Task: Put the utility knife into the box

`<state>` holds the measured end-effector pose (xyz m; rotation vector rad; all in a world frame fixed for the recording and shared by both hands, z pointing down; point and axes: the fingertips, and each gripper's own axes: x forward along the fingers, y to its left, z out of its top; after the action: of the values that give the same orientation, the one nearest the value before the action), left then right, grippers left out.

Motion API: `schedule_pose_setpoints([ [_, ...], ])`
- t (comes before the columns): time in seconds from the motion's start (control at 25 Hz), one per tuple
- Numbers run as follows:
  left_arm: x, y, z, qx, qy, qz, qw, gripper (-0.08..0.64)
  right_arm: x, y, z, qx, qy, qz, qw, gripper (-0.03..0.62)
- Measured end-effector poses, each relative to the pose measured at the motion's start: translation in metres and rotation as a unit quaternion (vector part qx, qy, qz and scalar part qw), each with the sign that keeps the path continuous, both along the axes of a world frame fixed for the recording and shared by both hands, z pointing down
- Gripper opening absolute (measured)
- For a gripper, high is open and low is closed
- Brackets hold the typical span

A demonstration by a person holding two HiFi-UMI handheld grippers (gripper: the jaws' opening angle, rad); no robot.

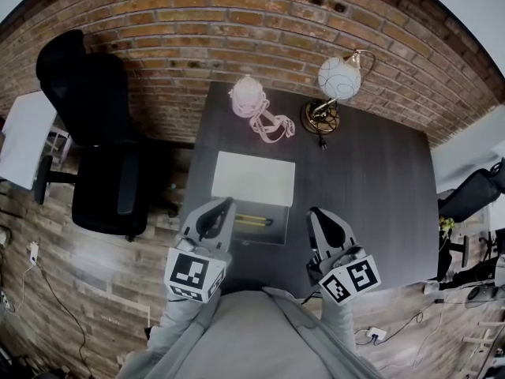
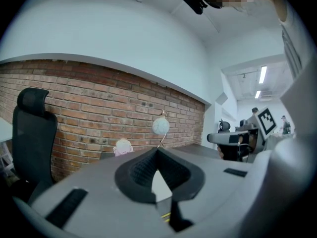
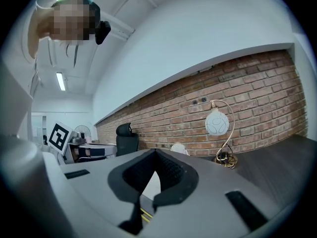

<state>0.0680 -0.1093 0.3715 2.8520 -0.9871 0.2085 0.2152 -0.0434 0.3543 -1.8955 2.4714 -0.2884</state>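
A shallow grey box (image 1: 272,234) lies open on the dark table (image 1: 371,172), its white lid (image 1: 253,178) flat behind it. The yellow and black utility knife (image 1: 254,220) lies inside the box. My left gripper (image 1: 226,204) hovers at the box's left edge, shut, with nothing in it. My right gripper (image 1: 316,212) hangs just right of the box, also shut and empty. In the left gripper view, the closed jaws (image 2: 157,150) point over the lid, with a strip of yellow knife (image 2: 166,216) showing below them. The right gripper view shows its jaws (image 3: 156,151) closed too.
A globe lamp (image 1: 338,79) on a brass base stands at the table's far side, next to a pink object (image 1: 248,95) with a looped pink cord. A black office chair (image 1: 99,140) stands left of the table. Brick wall behind; cables lie on the wooden floor.
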Motion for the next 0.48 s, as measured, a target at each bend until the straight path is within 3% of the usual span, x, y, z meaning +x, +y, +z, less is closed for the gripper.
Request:
schedule_pose_setpoints([
  [0.48,-0.0064,-0.0042,0.0033,-0.005,0.000,-0.006,1.0000,0.020,-0.0071,-0.0018,0.0048,-0.010,0.002,-0.008,1.000,0.017],
])
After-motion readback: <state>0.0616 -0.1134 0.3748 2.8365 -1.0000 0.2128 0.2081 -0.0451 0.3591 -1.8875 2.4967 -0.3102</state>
